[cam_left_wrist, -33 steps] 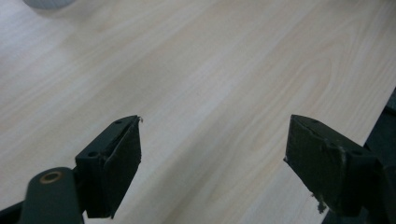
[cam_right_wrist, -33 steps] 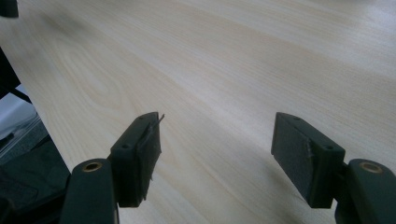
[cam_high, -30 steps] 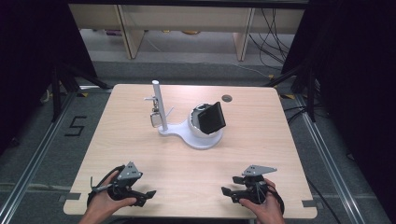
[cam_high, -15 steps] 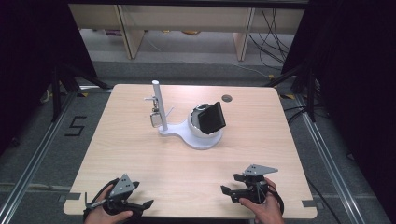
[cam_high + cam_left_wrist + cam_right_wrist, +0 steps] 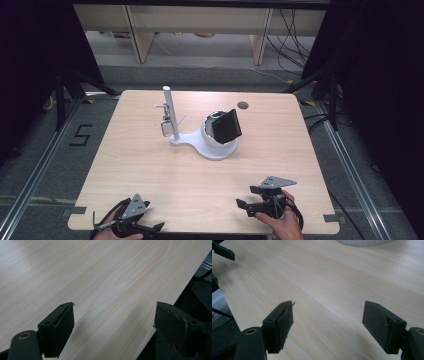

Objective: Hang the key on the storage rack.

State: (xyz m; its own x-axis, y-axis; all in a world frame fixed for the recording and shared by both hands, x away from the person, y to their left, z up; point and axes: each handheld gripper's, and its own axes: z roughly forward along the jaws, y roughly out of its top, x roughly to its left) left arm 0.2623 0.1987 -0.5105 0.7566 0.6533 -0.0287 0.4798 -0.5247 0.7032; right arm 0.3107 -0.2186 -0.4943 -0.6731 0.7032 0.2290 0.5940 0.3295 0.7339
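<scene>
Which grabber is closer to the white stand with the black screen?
Right. The right gripper sits just below the white stand toward the near edge; the left gripper lies farther off at the near-left corner.

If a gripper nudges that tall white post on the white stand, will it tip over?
Probably not easily: the tall white post rises from a broad, flat white base lying on the wooden table. The base looks smooth, so it may slide instead. The small metal piece hanging beside the post could swing.
</scene>
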